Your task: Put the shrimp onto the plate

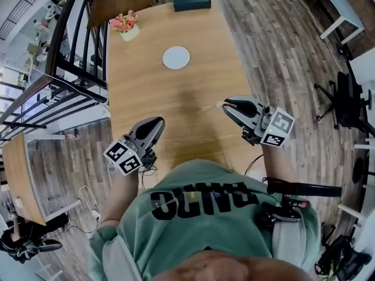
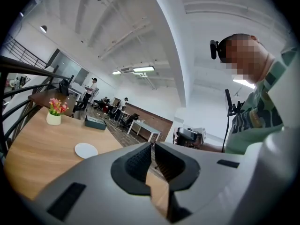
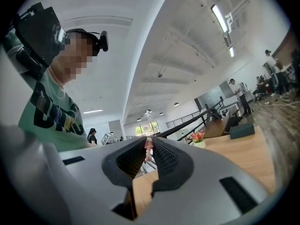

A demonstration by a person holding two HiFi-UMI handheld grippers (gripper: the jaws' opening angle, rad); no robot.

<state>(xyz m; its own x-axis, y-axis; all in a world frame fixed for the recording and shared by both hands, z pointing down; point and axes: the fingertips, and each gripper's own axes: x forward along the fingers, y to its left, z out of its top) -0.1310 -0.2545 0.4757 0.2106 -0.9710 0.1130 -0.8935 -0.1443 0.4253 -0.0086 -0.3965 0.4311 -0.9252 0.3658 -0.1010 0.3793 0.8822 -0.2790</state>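
Note:
A small pink shrimp (image 3: 148,147) is pinched between the tips of my right gripper (image 3: 149,142), which is shut on it. In the head view the shrimp (image 1: 220,105) shows as a pale bit at the tip of the right gripper (image 1: 224,105), held over the wooden table (image 1: 146,92) near its right side. The round white plate (image 1: 176,57) lies further up the table, apart from both grippers. The left gripper (image 1: 159,122) hovers over the near left part of the table. Its jaws stand together with nothing between them (image 2: 153,148). The plate (image 2: 86,150) lies ahead to its left.
A white pot of pink flowers (image 1: 126,27) stands at the far left of the table, and a dark box (image 1: 191,0) lies at the far end. A black railing (image 1: 70,69) runs along the left. Office chairs (image 1: 345,101) stand on the wooden floor to the right.

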